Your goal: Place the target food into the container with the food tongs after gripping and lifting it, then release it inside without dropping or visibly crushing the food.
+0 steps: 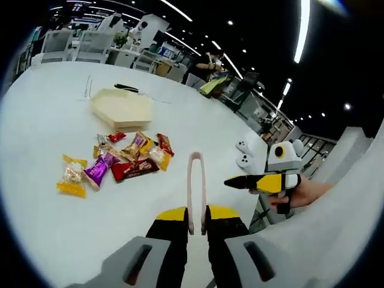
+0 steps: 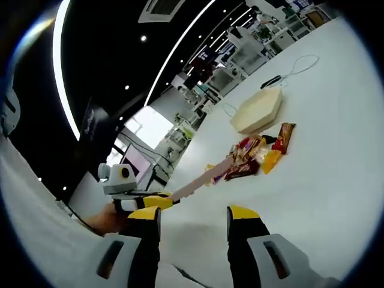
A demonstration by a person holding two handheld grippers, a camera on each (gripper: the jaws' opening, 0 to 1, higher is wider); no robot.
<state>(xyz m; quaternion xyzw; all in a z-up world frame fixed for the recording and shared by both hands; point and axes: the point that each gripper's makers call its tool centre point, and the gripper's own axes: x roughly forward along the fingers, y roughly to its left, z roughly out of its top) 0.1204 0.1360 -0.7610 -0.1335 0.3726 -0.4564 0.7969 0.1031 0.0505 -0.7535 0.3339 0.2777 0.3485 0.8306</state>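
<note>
**Tongs gripped, candy pile ahead, nothing lifted yet**

While the tongs point(image 1: 197, 191) sit clamped between the jaws of the left gripper point(image 1: 197, 223), their two pink arms run straight out along the jaws' own line and end in the air above bare white table point(image 1: 48, 90), short of the food.

Left to right in the left gripper view:
- Yellow-wrapped candy point(image 1: 72, 177) at the near-left end of the pile, a purple one point(image 1: 100, 169) just beside it.
- Dark red bar point(image 1: 134, 169) and gold and orange wrappers bunched mid-pile, some touching or overlapping.
- Pale, shallow container point(image 1: 122, 108) beyond the pile, toward the table's far edge, close to the sweets but apart from them. A black object with a cable lies behind it.
- Tongs tips sit right of the pile; the sweets lie forward and to the left of them.
- Right gripper point(image 1: 252, 182) comes in from the right near the table's edge, a hand behind it.

Right gripper view: the right gripper's point(image 2: 195, 217) jaws stand wide apart, holding nothing. The left gripper point(image 2: 157, 202) comes in from the left, tongs point(image 2: 201, 180) reaching toward the pile.

Judgement: the left gripper is the working one. Its next move likely calls for swinging the tips left and forward onto one sweet; which is the target, I cannot tell. Whether the tongs' tips are pinched or parted is also unclear.
</note>
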